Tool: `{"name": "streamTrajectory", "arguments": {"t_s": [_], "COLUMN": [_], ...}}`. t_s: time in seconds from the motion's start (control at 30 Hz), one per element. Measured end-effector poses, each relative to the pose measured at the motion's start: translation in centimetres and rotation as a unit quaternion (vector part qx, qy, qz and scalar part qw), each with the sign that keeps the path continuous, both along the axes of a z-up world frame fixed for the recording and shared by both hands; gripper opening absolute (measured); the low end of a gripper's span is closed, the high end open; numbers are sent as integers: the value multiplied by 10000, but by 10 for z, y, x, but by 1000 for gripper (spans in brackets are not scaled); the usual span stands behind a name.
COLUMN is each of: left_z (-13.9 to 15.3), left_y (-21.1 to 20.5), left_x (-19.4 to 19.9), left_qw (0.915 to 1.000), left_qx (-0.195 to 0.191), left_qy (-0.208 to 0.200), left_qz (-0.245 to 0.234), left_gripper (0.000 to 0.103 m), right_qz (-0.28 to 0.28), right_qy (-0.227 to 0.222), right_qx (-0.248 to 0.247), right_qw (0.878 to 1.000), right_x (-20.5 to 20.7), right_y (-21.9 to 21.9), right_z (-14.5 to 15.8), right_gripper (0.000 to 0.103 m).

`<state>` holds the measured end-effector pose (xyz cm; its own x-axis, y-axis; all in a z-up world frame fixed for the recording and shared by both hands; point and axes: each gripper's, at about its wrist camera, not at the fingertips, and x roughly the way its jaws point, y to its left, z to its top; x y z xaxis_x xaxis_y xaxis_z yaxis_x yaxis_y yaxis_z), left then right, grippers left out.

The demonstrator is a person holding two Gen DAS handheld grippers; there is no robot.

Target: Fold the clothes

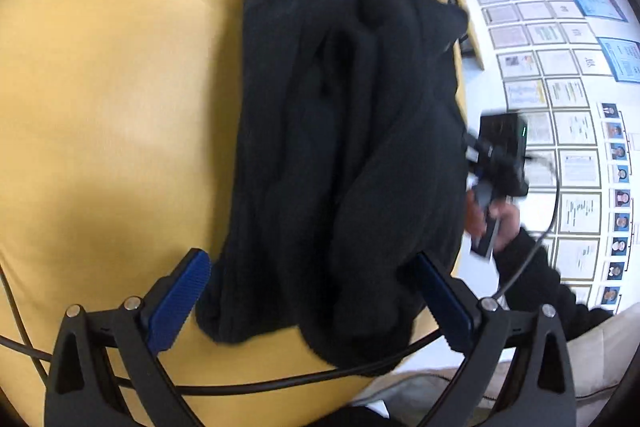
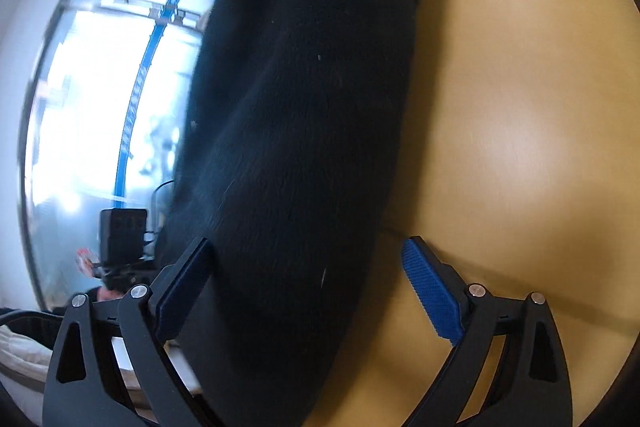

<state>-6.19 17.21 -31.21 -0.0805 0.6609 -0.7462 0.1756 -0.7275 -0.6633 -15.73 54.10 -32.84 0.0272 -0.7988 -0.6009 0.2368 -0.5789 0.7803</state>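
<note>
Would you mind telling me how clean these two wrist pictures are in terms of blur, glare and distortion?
Left wrist view: strong fisheye bending; the other gripper and the hand holding it are motion-blurred; the black garment is so dark its folds barely read. Right wrist view: the window is blown out to white, a soft sheen lies on the table, and the garment edges are smeared.

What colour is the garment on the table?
Plain black garment, no pattern visible; shows best in the left wrist view.
</note>
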Motion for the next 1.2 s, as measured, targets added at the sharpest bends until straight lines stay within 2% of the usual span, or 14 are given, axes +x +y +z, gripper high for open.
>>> {"name": "streamTrajectory", "arguments": {"t_s": [0.13, 0.23, 0.33, 0.5, 0.6, 0.77, 0.83, 0.87, 0.9, 0.93, 0.97, 1.0, 1.07, 1.2], "left_z": [-17, -29, -36, -46, -50, -54, -54, -54, -52, -51, -49, -46, -41, -15], "left_y": [6, 8, 12, 9, 14, 32, 41, 45, 49, 52, 55, 54, 51, 44], "left_x": [-6, -11, -11, -9, -5, -3, -2, -1, 2, 4, 6, 11, 19, 40], "left_qw": [9995, 9972, 9947, 9889, 9872, 9858, 9862, 9867, 9871, 9875, 9879, 9874, 9862, 9863], "left_qx": [306, 721, 1013, 1429, 1541, 1635, 1606, 1567, 1541, 1514, 1490, 1517, 1571, 1599], "left_qy": [-104, -170, -162, -387, -379, -328, -297, -289, -277, -264, -252, -238, -210, -51], "left_qz": [44, 59, 4, 103, 133, 220, 263, 308, 323, 338, 353, 392, 468, 405], "left_gripper": [103, 103, 103, 103, 103, 103, 103, 103, 103, 102, 95, 84, 74, 71], "right_qz": [200, 221, 417, 384, 288, 411, 446, 384, 318, 252, 219, 187, 112, 110], "right_qy": [-10, -112, 10, 128, 19, -17, 92, 128, 163, 198, 270, 342, 559, 881], "right_qx": [-52, -155, -206, -164, -242, -202, -106, -46, 14, 74, 106, 136, 266, 220], "right_qw": [9998, 9996, 9989, 9990, 9993, 9989, 9989, 9992, 9994, 9995, 9993, 9991, 9980, 9958], "right_x": [-19, -30, -36, -34, -32, -32, -30, -27, -24, -21, -18, -14, -3, 26], "right_y": [-19, -33, -59, -72, -69, -85, -94, -96, -98, -101, -103, -105, -114, -143], "right_z": [-3, -5, -5, -2, -4, -4, -4, -3, -3, -3, 1, 4, 17, 40], "right_gripper": [102, 102, 103, 95, 92, 95, 82, 66, 58, 54, 49, 45, 42, 39]}}
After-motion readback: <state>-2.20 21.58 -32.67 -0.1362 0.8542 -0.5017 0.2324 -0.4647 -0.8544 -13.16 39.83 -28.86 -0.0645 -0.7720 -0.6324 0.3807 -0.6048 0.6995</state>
